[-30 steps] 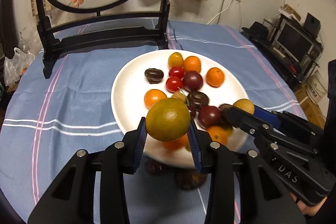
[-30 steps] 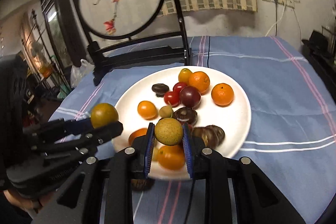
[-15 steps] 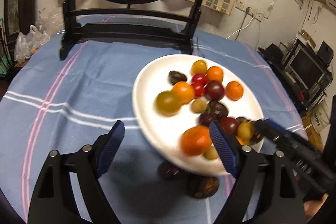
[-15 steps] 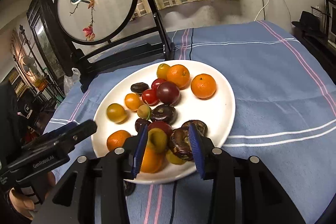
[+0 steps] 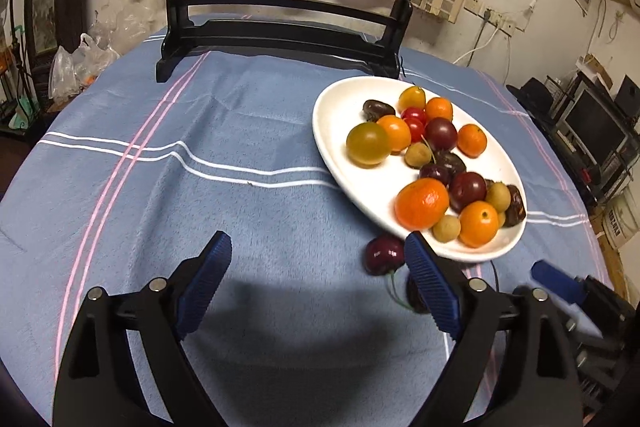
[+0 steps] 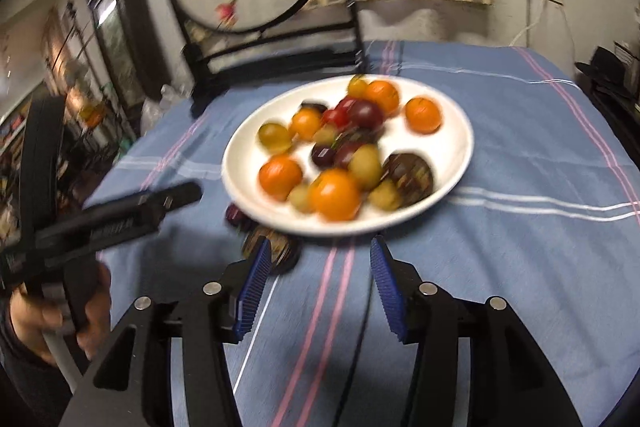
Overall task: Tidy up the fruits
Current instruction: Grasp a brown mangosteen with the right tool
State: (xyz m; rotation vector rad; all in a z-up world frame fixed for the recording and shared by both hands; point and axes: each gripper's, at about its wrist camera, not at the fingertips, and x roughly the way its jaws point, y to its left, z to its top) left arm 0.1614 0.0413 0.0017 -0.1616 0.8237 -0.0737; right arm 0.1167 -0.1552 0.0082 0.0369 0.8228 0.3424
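A white plate (image 5: 348,183) (image 6: 452,131) holds several fruits: oranges, red tomatoes, dark plums and a green-yellow citrus (image 5: 367,143) (image 6: 274,135). A dark red cherry (image 5: 384,254) lies on the cloth by the plate's near rim, and a dark fruit (image 6: 280,247) lies next to it. My left gripper (image 5: 318,283) is open and empty, to the left of and short of the plate. My right gripper (image 6: 318,287) is open and empty, just short of the plate's front rim. The right view is blurred.
A round table with a blue striped cloth (image 5: 200,147). A black stand with a round painted screen (image 5: 280,39) stands at the far edge. A black cable (image 6: 362,331) runs over the cloth under my right gripper. Shelves and electronics surround the table.
Both grippers opened and let go of their fruit onto the plate: the left dropped the green-yellow citrus, the right a small yellow fruit. Both then drew back, the left also swinging left.
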